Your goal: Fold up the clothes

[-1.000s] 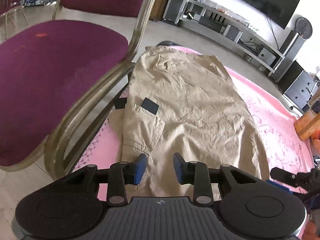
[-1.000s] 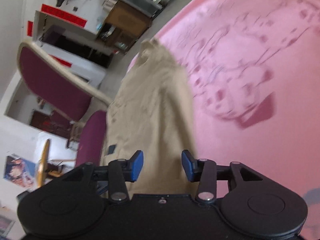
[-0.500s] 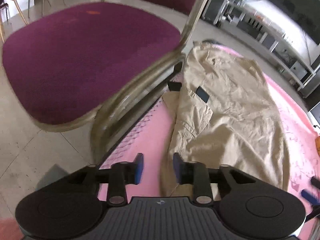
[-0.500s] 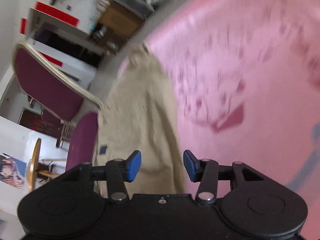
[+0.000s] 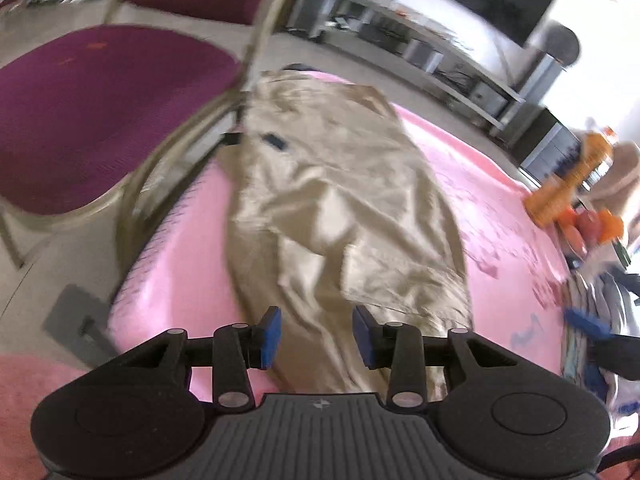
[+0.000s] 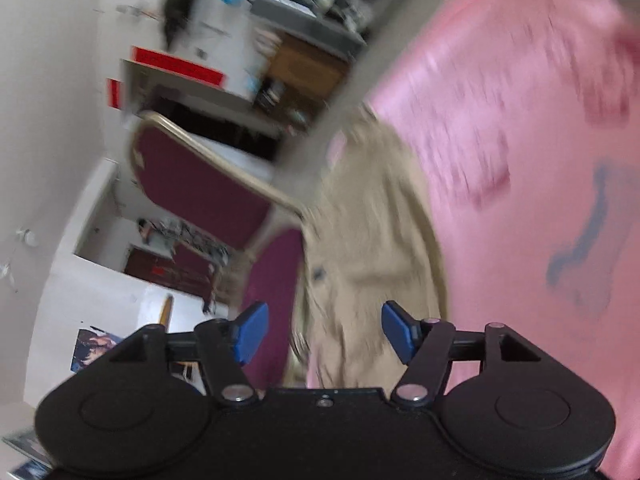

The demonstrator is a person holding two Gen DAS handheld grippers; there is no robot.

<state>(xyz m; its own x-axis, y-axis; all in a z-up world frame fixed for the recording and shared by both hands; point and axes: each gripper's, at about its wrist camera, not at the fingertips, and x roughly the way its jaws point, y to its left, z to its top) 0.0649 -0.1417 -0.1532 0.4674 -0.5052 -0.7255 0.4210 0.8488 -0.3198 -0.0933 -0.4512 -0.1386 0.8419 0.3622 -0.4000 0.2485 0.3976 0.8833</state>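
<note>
Beige trousers (image 5: 340, 208) lie lengthwise on a pink cloth-covered table (image 5: 492, 200), wrinkled in the middle, with a small black patch near the far end. My left gripper (image 5: 316, 338) is open and empty just above the trousers' near end. In the right wrist view the trousers (image 6: 372, 256) lie ahead on the pink table (image 6: 520, 128). My right gripper (image 6: 326, 330) is open wide and empty over their near end. Part of the right gripper (image 5: 588, 326) shows at the right edge of the left wrist view. Both views are motion-blurred.
A maroon padded chair (image 5: 92, 108) with a gold frame stands close against the table's left edge. Orange items (image 5: 572, 200) and a pile of patterned fabric (image 5: 604, 320) lie on the table's right side. A TV stand (image 5: 440, 60) runs along the far wall.
Both grippers have opened wider. The left view swung back over the trousers from the chair side. The trousers look more wrinkled in the middle than a second ago.
</note>
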